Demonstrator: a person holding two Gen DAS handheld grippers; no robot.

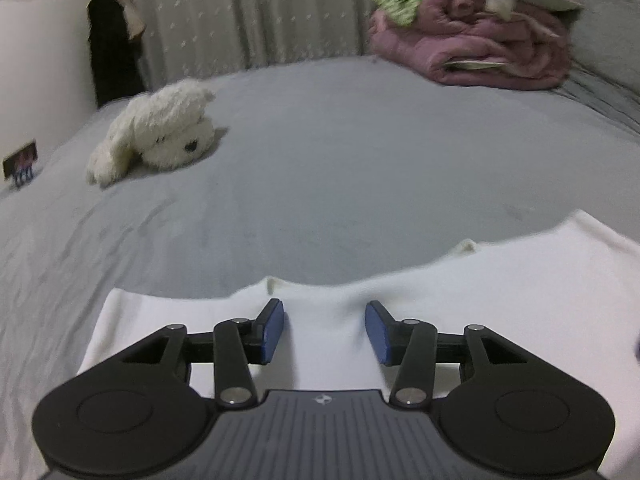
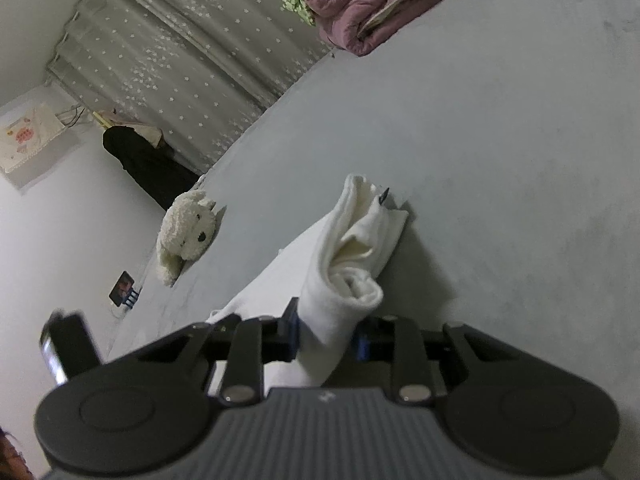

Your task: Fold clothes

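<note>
Left tongs (image 1: 325, 330): apart over white garment (image 1: 480, 300) | right tongs (image 2: 326, 336): clamped on its bunched fold | garment on bed (image 1: 320, 160)

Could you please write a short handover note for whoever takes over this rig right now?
Left hand-held gripper: open, blue pads apart over the white garment, nothing pinched between them.
Right hand-held gripper: shut on a bunched, lifted fold of the same white garment.
Things: the garment lies on the grey bed at the near edge; a white plush dog and a purple quilt pile sit farther back, clear of the work.
Done: a fold looks started on the right side.
Left: probably lay the lifted part over, then smooth and finish the fold with the left hand-held gripper.
</note>
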